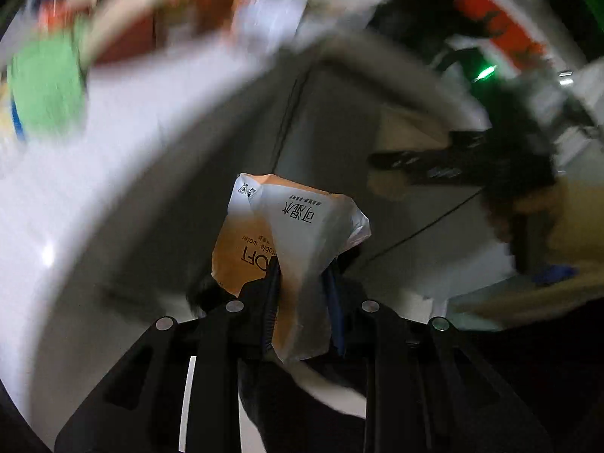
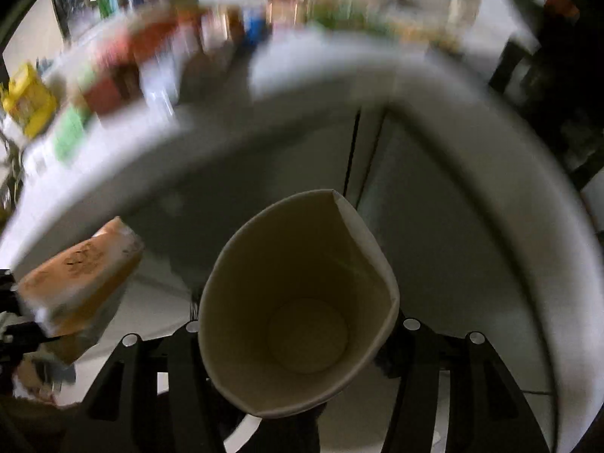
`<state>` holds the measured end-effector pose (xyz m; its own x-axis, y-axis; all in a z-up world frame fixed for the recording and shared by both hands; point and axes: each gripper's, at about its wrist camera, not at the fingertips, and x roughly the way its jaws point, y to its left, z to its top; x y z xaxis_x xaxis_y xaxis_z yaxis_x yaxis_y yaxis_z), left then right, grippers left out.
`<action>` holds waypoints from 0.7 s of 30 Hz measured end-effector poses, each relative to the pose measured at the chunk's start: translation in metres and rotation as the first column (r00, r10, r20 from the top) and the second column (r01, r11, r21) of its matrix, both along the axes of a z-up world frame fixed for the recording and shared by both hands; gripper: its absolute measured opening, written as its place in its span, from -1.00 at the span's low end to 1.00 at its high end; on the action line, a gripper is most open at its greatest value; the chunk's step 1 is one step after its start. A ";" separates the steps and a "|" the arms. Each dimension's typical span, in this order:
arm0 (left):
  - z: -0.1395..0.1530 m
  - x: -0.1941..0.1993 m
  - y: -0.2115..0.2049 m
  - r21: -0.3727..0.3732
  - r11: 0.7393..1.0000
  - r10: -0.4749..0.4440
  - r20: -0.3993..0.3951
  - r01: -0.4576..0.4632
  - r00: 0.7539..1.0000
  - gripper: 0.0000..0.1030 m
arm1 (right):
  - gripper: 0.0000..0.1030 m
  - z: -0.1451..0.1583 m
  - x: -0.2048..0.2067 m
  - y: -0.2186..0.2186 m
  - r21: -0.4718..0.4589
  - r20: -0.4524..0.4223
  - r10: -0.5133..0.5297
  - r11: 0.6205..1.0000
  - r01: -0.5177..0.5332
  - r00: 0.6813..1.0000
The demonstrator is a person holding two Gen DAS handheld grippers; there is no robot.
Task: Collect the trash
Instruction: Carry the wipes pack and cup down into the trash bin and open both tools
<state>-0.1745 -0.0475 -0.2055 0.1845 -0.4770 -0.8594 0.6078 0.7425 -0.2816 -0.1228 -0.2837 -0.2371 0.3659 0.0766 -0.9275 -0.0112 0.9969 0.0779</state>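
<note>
A white worktop edge (blurred clutter behind) curves ahead of you. Your left hand-held gripper pinches an orange-and-white wrapper; your right hand-held gripper clamps a dented paper cup.

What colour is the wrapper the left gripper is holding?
The wrapper is orange and white with dark print, clearest in the left wrist view.

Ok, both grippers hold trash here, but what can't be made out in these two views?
- Left wrist: the shelf items are motion-blurred; unidentifiable.
- Left wrist: the wrapper hides the left gripper pads.
- Right wrist: the paper cup covers the right gripper fingers.
- Neither view shows a bin.
</note>
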 end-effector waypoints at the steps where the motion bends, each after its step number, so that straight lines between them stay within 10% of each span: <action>1: -0.027 0.001 -0.005 0.023 0.999 0.023 -0.034 -0.022 0.999 -0.54 | 0.08 -0.014 0.002 -0.001 0.005 -0.014 0.016 1.000 -0.015 1.000; 5: -0.097 0.003 -0.023 0.091 0.993 0.092 -0.117 -0.081 0.989 -0.42 | 0.22 -0.077 0.012 -0.002 0.026 -0.109 0.075 0.997 -0.072 0.991; 9: -0.120 0.006 -0.032 0.136 0.978 0.175 -0.106 -0.160 0.979 0.48 | 0.69 -0.098 0.020 -0.001 0.016 -0.114 0.122 0.992 -0.121 0.986; 12: -0.114 0.008 -0.031 0.131 0.973 0.208 -0.115 -0.193 0.971 0.48 | 0.75 -0.091 0.019 -0.003 -0.002 -0.091 0.136 0.991 -0.136 0.987; 21: 0.004 -0.016 -0.011 0.088 0.977 0.194 0.017 -0.195 0.981 0.61 | 0.90 0.049 0.028 -0.022 0.065 0.165 0.114 0.990 -0.126 0.980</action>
<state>-0.1906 -0.0589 -0.2016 0.2731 -0.3535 -0.8947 0.4514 0.8684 -0.2053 -0.0944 -0.3055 -0.1881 0.4930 0.1961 -0.8476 -0.1485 0.9789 0.1401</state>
